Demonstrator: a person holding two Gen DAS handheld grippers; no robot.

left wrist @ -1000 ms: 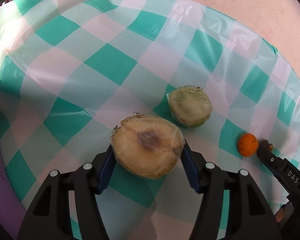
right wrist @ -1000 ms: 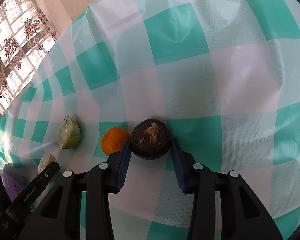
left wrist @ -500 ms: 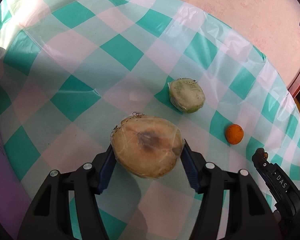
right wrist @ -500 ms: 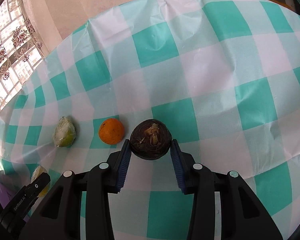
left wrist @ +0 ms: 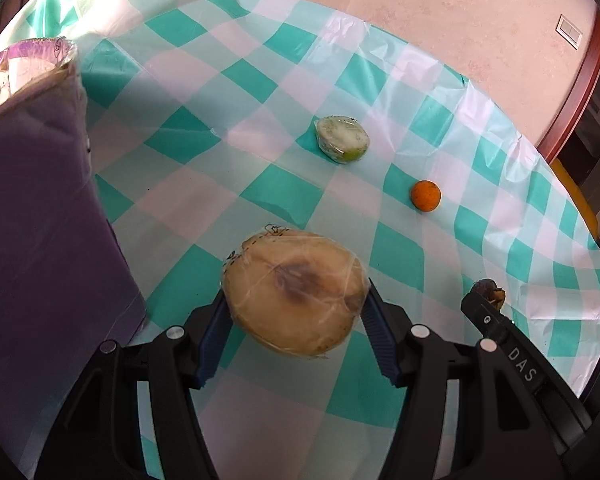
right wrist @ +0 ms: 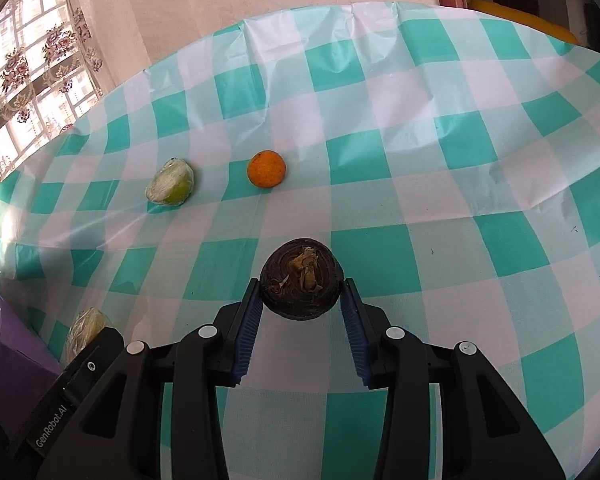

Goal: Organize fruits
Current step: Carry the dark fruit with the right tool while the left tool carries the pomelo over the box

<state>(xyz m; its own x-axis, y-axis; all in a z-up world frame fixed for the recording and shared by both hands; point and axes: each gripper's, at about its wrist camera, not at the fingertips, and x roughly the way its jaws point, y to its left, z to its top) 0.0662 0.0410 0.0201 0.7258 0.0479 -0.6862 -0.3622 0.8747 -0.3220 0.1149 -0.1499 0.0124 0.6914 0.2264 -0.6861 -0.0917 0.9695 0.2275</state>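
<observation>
Left gripper (left wrist: 296,316): blue pads pressed on both sides of a wrapped tan fruit half (left wrist: 294,294), cut face up with a dark centre, clamped partway open and held clear above the cloth. Right gripper (right wrist: 302,304): jaws narrow, pads gripping a small dark round fruit (right wrist: 302,282), dried stem end facing the camera, also lifted off the surface.

In the left wrist view the right gripper's tip sits at the lower right with the dark fruit just showing at it.

On the table (right wrist: 420,160), under its teal-and-white checked cloth: wrapped green fruit half (left wrist: 342,140) and orange (left wrist: 425,195) lie well beyond both grippers, toward the far edge by the wall. The two are near each other, not touching; orange sits on the right of the green half.

Purple box (left wrist: 40,220) stands at the table's left edge, just left of the left gripper, its top covered in clear film.
</observation>
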